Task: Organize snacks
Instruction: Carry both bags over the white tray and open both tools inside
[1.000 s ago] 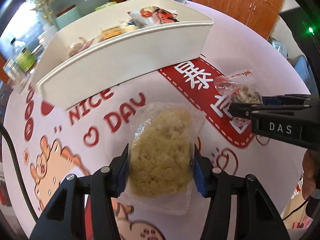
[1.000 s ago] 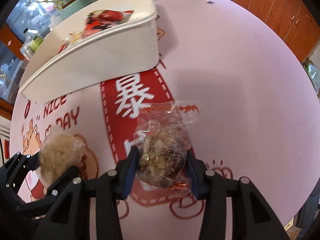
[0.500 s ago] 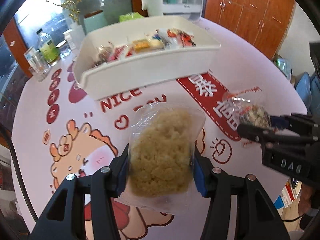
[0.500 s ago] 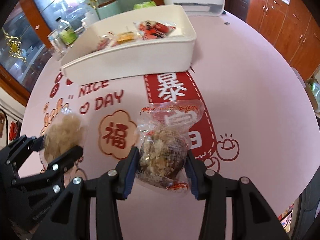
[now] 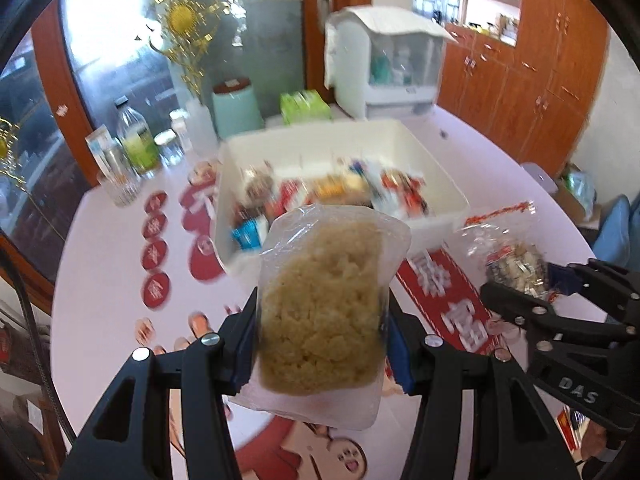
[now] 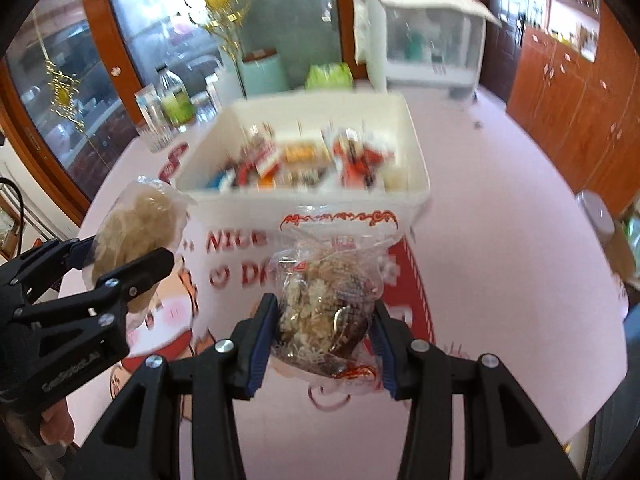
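My left gripper (image 5: 322, 344) is shut on a clear packet of yellow crumbly cake (image 5: 324, 304), held in the air above the table. My right gripper (image 6: 322, 338) is shut on a clear packet of brown nutty snack (image 6: 326, 300) with red print along its top edge. Each gripper shows in the other's view: the right gripper (image 5: 520, 286) at the right with its packet (image 5: 512, 258), the left gripper (image 6: 120, 258) at the left with the cake packet (image 6: 138, 232). Ahead stands the white bin (image 5: 452, 190) holding several wrapped snacks (image 6: 304, 160).
The round table (image 6: 500, 208) has a pink cloth with red print. Behind the bin stand bottles and glasses (image 5: 136, 148), a mint-green canister (image 5: 236, 110), a green packet (image 5: 304, 106) and a white cabinet-like appliance (image 5: 388, 60). Wooden cupboards (image 5: 540, 72) line the right wall.
Both grippers have risen with their packets and tilted up, so the bin now lies lower in view with its inside showing, and the room behind has come into sight.
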Tool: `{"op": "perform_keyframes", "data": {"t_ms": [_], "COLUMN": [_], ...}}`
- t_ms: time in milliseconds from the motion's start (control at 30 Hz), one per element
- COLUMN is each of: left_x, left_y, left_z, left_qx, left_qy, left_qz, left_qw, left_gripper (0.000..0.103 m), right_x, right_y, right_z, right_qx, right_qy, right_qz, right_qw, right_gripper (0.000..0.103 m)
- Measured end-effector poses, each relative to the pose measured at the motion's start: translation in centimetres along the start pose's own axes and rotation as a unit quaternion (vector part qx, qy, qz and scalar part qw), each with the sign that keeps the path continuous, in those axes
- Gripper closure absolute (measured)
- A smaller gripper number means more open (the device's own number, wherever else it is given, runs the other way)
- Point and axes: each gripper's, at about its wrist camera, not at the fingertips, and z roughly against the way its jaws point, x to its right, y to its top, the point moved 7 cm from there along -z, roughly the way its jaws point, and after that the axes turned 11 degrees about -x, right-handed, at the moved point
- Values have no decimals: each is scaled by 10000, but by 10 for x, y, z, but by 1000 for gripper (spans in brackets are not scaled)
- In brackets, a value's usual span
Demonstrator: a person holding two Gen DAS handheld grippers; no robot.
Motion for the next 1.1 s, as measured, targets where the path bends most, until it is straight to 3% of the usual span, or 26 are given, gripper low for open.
{"op": "perform_keyframes", "data": {"t_ms": [300,500,767,1100], "left_x": [-30,-45,-58,-59], "left_y": [77,116,150,171], "left_z": [30,30,14,-18], "left_qx": [551,674,684,477], "left_qy": [483,626,859,932], "left_qz": [271,458,613,750], "left_qw": [9969,9947,9921,9917], "left_gripper": [50,50,50,50], "right_x": [-8,-4,9,13], "right_y": [88,143,190,212], "right_z": [52,73,68,40], "right_qx": [820,1193,1220,1036], "right_qy": [-17,-79,-128,-95], "right_qz": [350,402,325,266], "right_qw": [9960,9920,9919,9942], "right_gripper": [58,58,57,57]}}
